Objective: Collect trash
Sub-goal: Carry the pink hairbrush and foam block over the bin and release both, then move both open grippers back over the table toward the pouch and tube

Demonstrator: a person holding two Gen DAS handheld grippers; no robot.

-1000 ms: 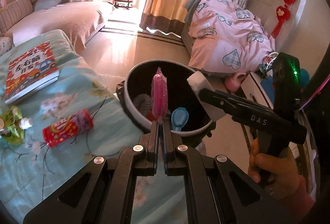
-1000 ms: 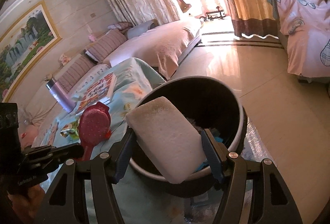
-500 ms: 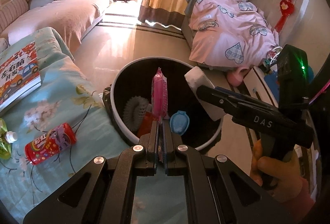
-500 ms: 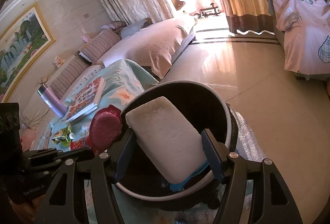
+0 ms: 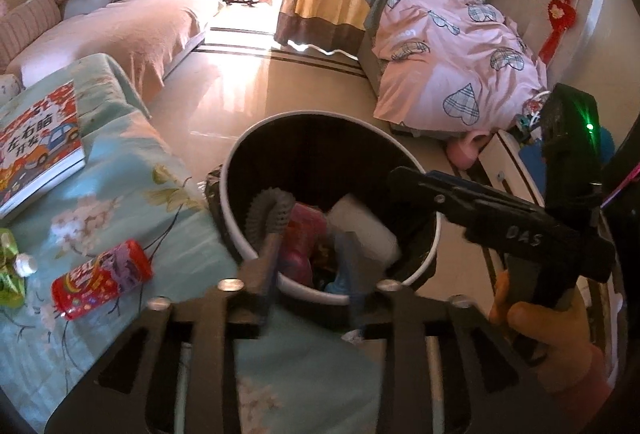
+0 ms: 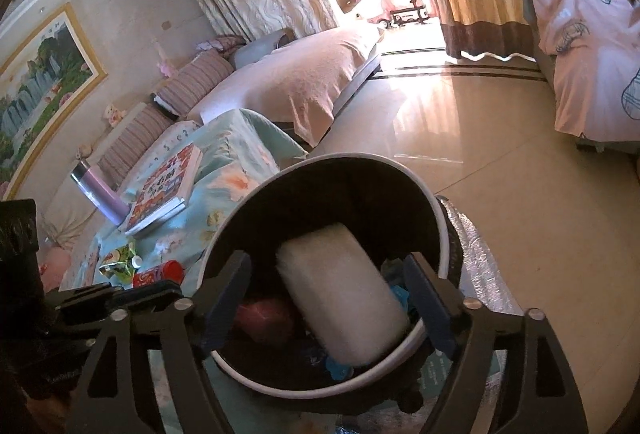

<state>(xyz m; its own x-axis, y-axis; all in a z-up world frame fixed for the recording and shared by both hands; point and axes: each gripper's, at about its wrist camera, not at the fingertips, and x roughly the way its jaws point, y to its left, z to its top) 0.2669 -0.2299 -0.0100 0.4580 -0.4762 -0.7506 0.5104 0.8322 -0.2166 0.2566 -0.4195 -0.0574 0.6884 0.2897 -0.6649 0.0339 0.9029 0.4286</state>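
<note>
My left hand-held gripper (image 5: 310, 266) is opening over the black trash bin (image 5: 240, 170), nothing pinched; the pink wrapper (image 5: 300, 246) lies inside. My right hand-held gripper (image 6: 328, 294) is also spreading, its fingers clear of the white sponge (image 6: 340, 286) resting in the bin. Left on the floral bedcover (image 5: 120, 186) lie a red snack tube (image 5: 100, 278) and, farther, a book (image 5: 36, 150).

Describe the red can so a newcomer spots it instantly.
Find the table under the teal floral cloth left of the round black bin. The red can lies on its side near the front edge, beside a crumpled green pouch. It is the only red cylinder there.
</note>
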